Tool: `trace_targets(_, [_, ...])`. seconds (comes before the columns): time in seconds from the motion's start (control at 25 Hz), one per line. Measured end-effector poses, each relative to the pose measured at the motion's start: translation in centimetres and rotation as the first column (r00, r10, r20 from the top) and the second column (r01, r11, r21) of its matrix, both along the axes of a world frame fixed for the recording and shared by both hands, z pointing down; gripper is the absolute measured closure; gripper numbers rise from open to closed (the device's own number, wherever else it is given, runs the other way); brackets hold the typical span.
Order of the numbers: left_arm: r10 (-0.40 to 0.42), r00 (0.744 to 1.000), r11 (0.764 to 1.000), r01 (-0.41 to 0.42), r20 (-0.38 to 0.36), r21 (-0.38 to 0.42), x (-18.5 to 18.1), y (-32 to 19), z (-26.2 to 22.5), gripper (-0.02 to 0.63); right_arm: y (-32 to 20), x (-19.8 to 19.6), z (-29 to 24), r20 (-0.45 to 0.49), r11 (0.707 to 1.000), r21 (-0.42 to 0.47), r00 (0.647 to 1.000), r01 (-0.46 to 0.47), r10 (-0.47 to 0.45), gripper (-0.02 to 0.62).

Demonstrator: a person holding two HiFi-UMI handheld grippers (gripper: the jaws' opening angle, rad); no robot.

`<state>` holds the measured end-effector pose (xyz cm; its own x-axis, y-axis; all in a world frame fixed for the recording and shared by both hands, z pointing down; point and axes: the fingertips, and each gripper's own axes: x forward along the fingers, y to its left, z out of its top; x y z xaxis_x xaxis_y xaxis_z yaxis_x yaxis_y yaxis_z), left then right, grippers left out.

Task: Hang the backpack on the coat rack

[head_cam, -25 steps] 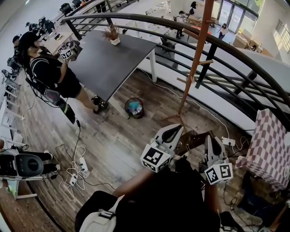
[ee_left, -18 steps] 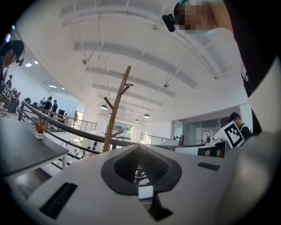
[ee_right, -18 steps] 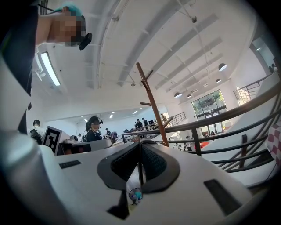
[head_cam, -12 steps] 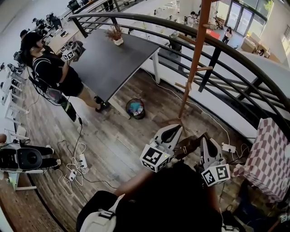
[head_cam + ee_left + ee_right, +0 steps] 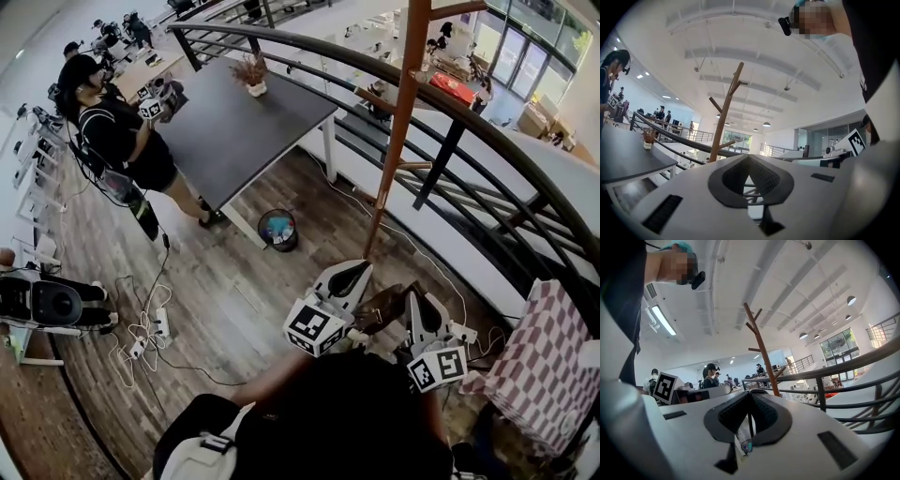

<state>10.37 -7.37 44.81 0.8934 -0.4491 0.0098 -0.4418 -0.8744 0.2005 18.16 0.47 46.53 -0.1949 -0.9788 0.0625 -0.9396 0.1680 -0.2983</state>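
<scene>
Head view — left tool (image 5: 362, 266) closed, right tool (image 5: 412, 295) pinching backpack (image 5: 382, 306) strap.

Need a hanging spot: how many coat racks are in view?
1: the wooden coat rack stands beside the railing, right of the black table. Others may be out of frame.

On plank floor (image 5: 234, 291): 1 round bin (image 5: 277, 228), corded power strips (image 5: 157, 322), foot of coat rack (image 5: 390, 150), legs of dark table (image 5: 234, 122). On table top: 1 potted plant (image 5: 251, 73) near far edge.
</scene>
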Motion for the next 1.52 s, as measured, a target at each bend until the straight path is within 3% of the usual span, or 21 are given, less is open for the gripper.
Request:
trace_targets(0.52, [-0.054,0.999,0.999,0.054,0.005,0.004,3.2,-3.0,-0.6,0.599,-3.7,4.7,-0.6,-0.002,0.998,0.022,0.999,0.053,-0.053,0.569])
trace_targets(1.0, [0.037,0.999,0.999,-0.037,0.001,-0.008,3.9,-7.2,-0.4,0.600,-7.8,6.2,-1.0,0.004,1.000,0.015,1.000,-0.008,0.008,0.569])
trace_targets(1.24, [0.046,0.999,0.999,-0.046,-0.003,-0.013,4.4,-8.5,-0.7,0.599,-9.4,6.8,-1.1,0.030,1.000,0.012,0.999,-0.010,0.009,0.569])
trace_targets(1.52, [-0.022,1.000,1.000,0.022,-0.018,-0.022,5.0,-10.9,0.0,0.599,-12.4,8.0,-0.8,0.039,0.998,0.015,0.998,0.057,-0.057,0.569])
